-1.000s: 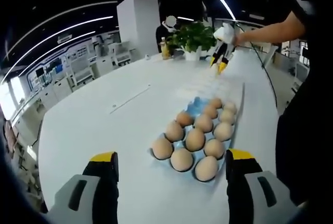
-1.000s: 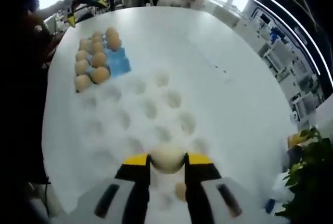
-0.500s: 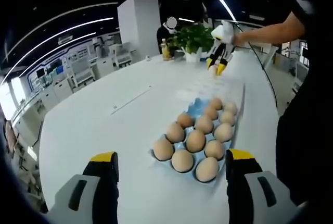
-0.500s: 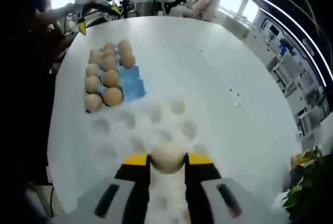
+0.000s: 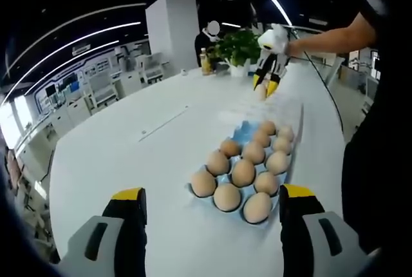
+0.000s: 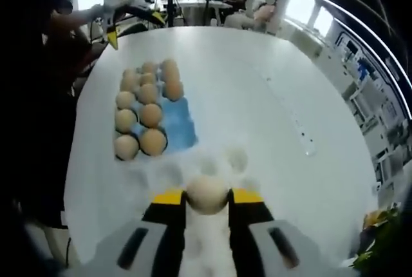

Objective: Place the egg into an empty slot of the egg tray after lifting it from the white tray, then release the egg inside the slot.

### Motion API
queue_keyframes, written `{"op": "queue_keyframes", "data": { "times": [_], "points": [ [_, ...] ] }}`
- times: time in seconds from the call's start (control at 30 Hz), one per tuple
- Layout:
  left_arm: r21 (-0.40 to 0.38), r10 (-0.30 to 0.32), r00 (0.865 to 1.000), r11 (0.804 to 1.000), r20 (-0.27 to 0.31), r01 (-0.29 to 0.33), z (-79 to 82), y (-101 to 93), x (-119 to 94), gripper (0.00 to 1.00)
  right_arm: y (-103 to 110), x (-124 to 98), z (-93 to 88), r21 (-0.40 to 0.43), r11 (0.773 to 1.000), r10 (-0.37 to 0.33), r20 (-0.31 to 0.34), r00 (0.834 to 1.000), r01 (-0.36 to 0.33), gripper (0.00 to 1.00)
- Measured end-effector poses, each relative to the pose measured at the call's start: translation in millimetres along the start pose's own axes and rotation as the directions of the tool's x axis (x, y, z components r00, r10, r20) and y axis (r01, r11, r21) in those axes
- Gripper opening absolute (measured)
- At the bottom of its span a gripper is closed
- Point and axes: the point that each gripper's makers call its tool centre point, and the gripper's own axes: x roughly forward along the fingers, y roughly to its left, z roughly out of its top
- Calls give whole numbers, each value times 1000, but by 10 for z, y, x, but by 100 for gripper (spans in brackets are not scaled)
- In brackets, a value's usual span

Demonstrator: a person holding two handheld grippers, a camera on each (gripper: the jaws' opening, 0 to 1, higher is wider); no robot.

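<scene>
A blue egg tray (image 5: 243, 129) lies on the white table, most of its slots filled with brown eggs (image 5: 243, 172); bare blue slots show at its far left end. Beyond it lies the pale white tray (image 5: 254, 104). My left gripper (image 5: 213, 193) is open, its jaws wide apart just short of the blue tray. Farther off, my right gripper (image 5: 265, 85) hovers over the white tray. In the right gripper view, my right gripper (image 6: 206, 194) is shut on a pale egg (image 6: 206, 192) above the white tray's dimples (image 6: 237, 159), with the blue tray (image 6: 182, 130) just ahead.
A potted plant (image 5: 239, 45) and a bottle (image 5: 205, 62) stand at the table's far end. The person's arm (image 5: 328, 35) and body (image 5: 376, 161) line the right side. My left gripper (image 6: 129, 8) shows beyond the blue tray. People sit in the background (image 6: 257, 6).
My right gripper has carried the egg across the white tray toward the blue tray, which now looks nearer in its view. The left gripper has stayed put and open.
</scene>
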Motion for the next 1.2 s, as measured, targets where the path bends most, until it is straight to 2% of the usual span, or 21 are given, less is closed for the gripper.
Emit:
{"op": "queue_keyframes", "data": {
  "times": [0.6,1.2],
  "points": [
    [-3,-1,1000,1000,-3,1,-27,9,-8,86,147,221,460,-63,997,58,60,997,-54,25],
    [-6,6,1000,1000,-3,-6,-37,18,-37,86,306,505,843,-138,984,129,93,987,-116,25]
  ]
}}
